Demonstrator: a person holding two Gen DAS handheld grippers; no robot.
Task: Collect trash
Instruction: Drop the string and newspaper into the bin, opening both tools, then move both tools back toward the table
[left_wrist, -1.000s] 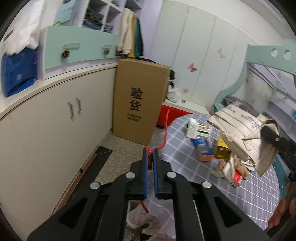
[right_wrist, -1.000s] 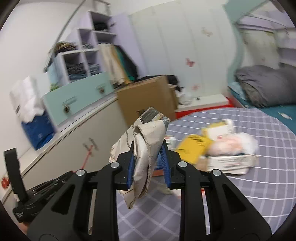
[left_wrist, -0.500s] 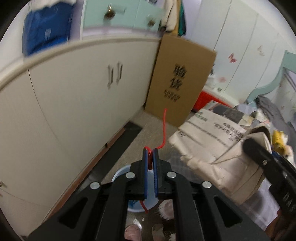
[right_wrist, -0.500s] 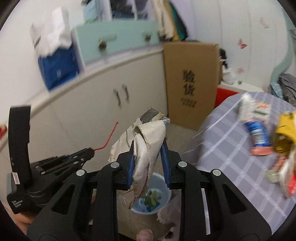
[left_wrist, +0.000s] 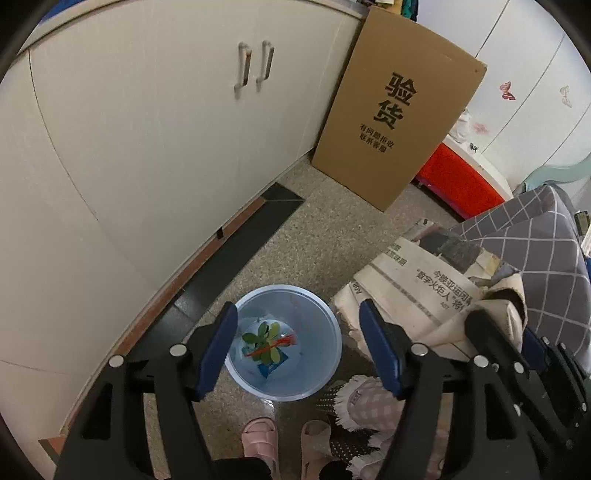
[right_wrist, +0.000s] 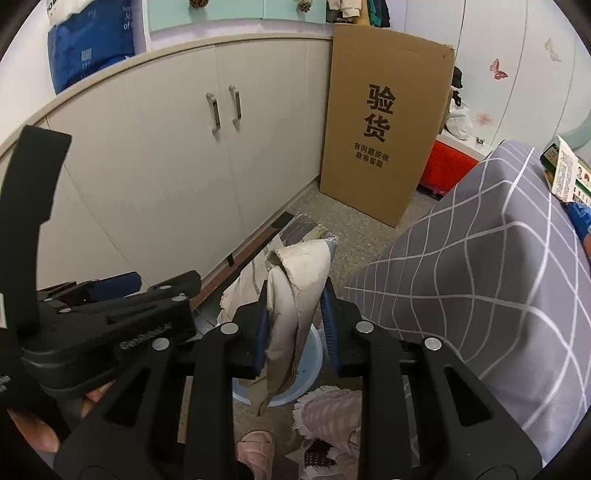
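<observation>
Crumpled beige newspaper (right_wrist: 295, 295) hanging above pale blue bin (left_wrist: 325, 354), red string (left_wrist: 271, 345) seemingly inside on green scraps

- The round pale-blue plastic bin (left_wrist: 325, 332) has smooth, slightly glossy walls.
- The crumpled, matt newspaper wad (right_wrist: 295, 295) is yellowed, creased paper with grey print.
- The tall brown cardboard box (left_wrist: 399, 110) is matt, with black printed characters.
- The cream cabinet doors (left_wrist: 147, 122) look smooth with a satin finish; their bar handles (right_wrist: 223, 109) look like brushed metal.
- The grey cloth cover with white grid lines (right_wrist: 498, 288) is soft and matt.
- The speckled stone-like floor (left_wrist: 314, 240) looks grainy.
- The black plastic gripper arms (left_wrist: 155, 398) are matt, with shiny metal screw heads and blue pads (left_wrist: 218, 350).
</observation>
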